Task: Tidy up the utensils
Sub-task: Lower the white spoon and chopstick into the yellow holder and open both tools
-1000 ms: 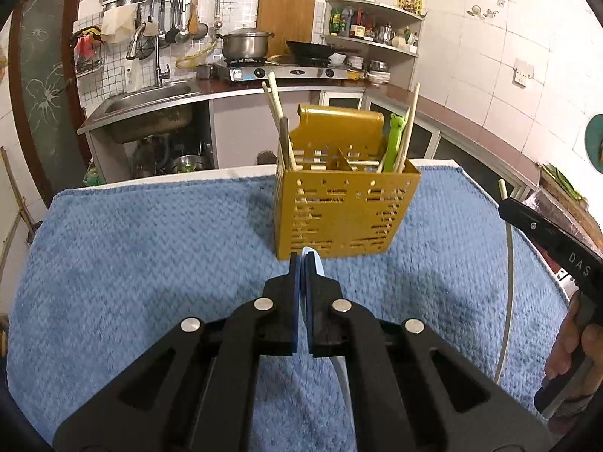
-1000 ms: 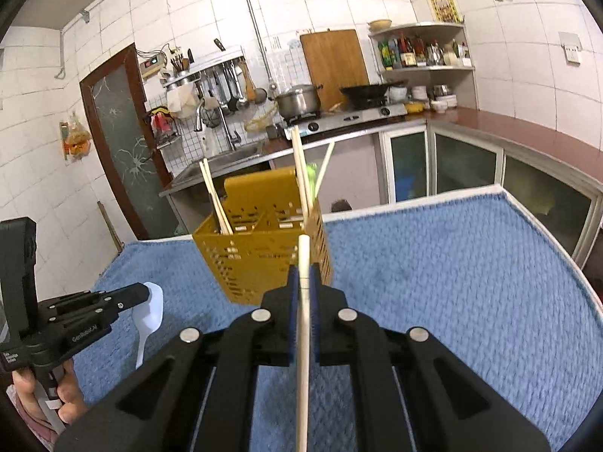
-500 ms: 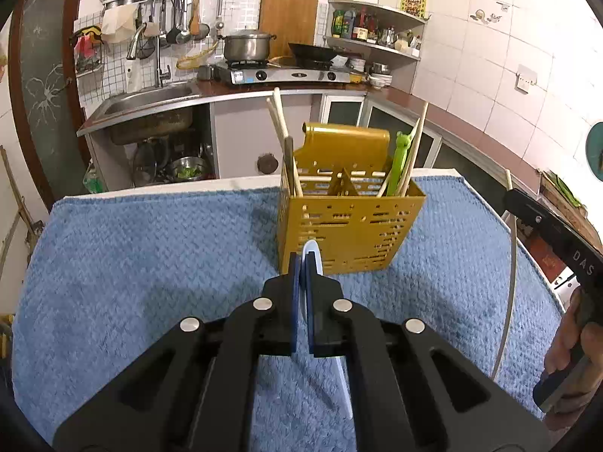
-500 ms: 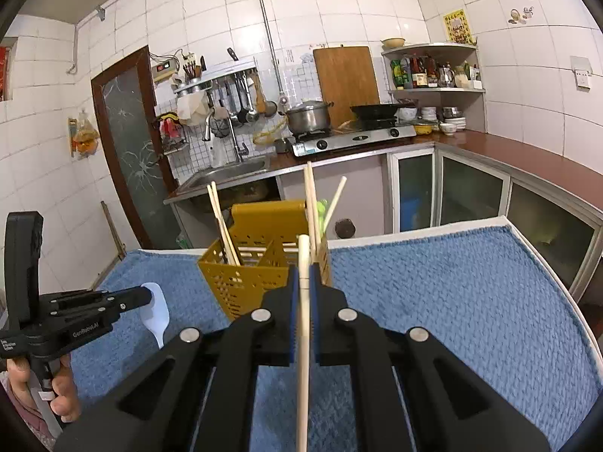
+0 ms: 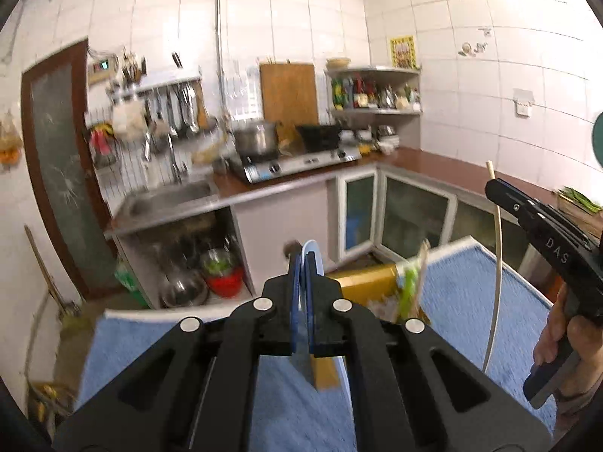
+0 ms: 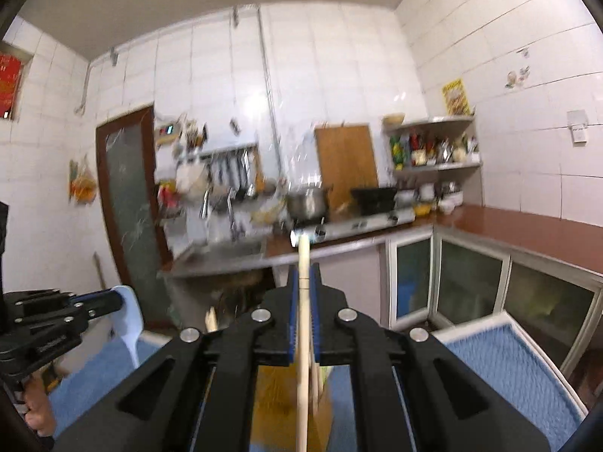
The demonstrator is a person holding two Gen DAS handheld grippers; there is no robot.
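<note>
The left gripper [image 5: 301, 263] is clamped shut on a white spoon [image 5: 316, 254], whose rounded end pokes out past the blue pads toward 12 o'clock in the left wrist view. In the right wrist view the same gripper [image 6: 113, 298] enters from 9 o'clock with the spoon [image 6: 130, 318] hanging below its tip. The right gripper [image 6: 304, 278] is pinched closed on a pale wooden chopstick [image 6: 303, 339] that runs straight through the pads, its top end at 12 o'clock and its lower length dropping toward 6 o'clock. From the left wrist view that chopstick [image 5: 496, 263] stands nearly upright at 3 o'clock, held by the right gripper [image 5: 493, 188], with a hand [image 5: 561, 342] on the handle below.

The yellow utensil basket [image 5: 367, 282] sits on the blue towel [image 5: 467, 301] that covers the worktop, just past the left gripper at about 1 o'clock, blurred, with a green utensil [image 5: 409, 286] sticking out of it. In the right wrist view the basket [image 6: 275, 395] is low, directly under the right gripper at 6 o'clock and partly hidden by it.

Compared with a second ago, both grippers have risen and tilted upward: the basket, then centred just above each gripper's tips, has slid down toward the bottom of both views, and the kitchen wall, sink and stove now fill the middle. Both grips are unchanged.
</note>
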